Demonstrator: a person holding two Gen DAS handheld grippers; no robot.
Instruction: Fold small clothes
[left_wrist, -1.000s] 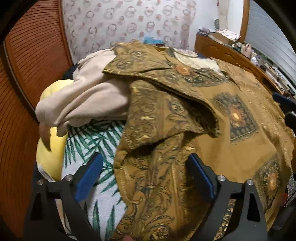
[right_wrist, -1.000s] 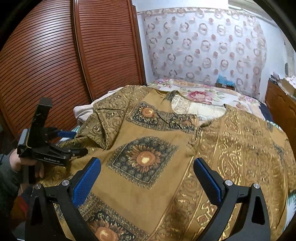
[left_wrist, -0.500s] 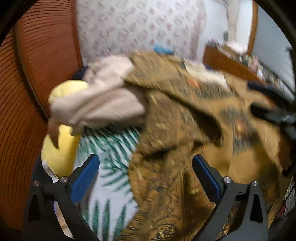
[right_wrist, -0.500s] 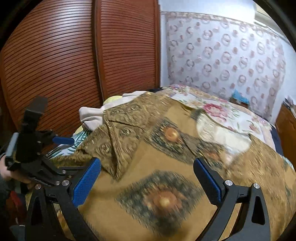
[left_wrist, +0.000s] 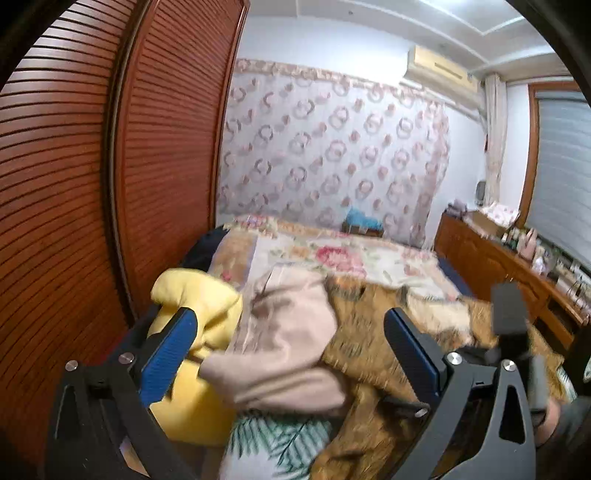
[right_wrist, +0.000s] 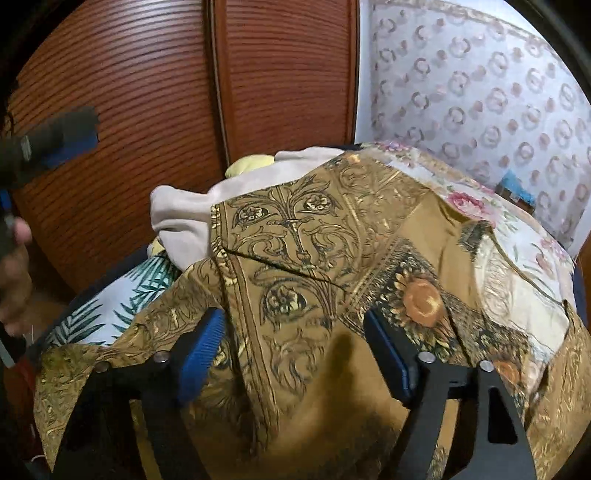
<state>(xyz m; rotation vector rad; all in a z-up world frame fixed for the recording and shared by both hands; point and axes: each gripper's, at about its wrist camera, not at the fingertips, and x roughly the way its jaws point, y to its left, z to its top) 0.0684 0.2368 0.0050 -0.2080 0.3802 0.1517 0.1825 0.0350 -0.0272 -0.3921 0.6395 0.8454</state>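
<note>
Right gripper (right_wrist: 293, 345): my jaws are closing, about half wide; a fold of the brown shirt (right_wrist: 303, 258) lies between my fingers, and I cannot tell if the pads press it.
Right fingers (right_wrist: 201, 347): two, blue-padded, low over the shirt's patterned sleeve band; the cloth runs under and past both tips.
Left gripper (left_wrist: 291, 354): my jaws stand wide and hold nothing; the picture is blurred.
Left fingers (left_wrist: 168, 354): two, blue pads; the left one is in front of the yellow cloth (left_wrist: 199, 306), the right one in front of the brown shirt (left_wrist: 365, 332).
Between my left fingers: the beige garment (left_wrist: 291, 343), below the tips; whether they touch it I cannot tell.
Shirt: one, spread over the bed (right_wrist: 110, 314), ahead of and under my right fingers, to the right of my left ones.
Beige garment: one, bunched beyond the shirt's left edge, seen from my right fingers (right_wrist: 184, 218).
Yellow cloth: one, behind the beige garment, at the far left.
Hands: a bare hand (right_wrist: 14, 273) at the left edge of my right view, beside the other gripper's dark body.
Wardrobe doors (left_wrist: 92, 184): two slatted panels, left of my fingers.
</note>
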